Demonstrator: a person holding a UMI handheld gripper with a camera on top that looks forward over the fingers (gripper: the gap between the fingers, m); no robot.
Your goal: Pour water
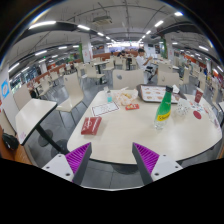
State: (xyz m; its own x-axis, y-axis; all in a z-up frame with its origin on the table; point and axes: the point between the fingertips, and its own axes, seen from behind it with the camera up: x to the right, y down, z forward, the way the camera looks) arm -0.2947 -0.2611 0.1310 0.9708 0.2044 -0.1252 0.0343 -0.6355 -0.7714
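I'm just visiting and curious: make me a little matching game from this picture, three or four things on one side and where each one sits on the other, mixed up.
Things:
1. bottle
2. red packet
3. white chair
4. gripper

Places:
A. nearest the camera, fingers apart, nothing between them
B. lying flat on the round table, ahead of the left finger
C. standing upright on the table, beyond the right finger
D. on the floor behind the table, past the red packet

Pairs: 1-C, 2-B, 3-D, 4-A
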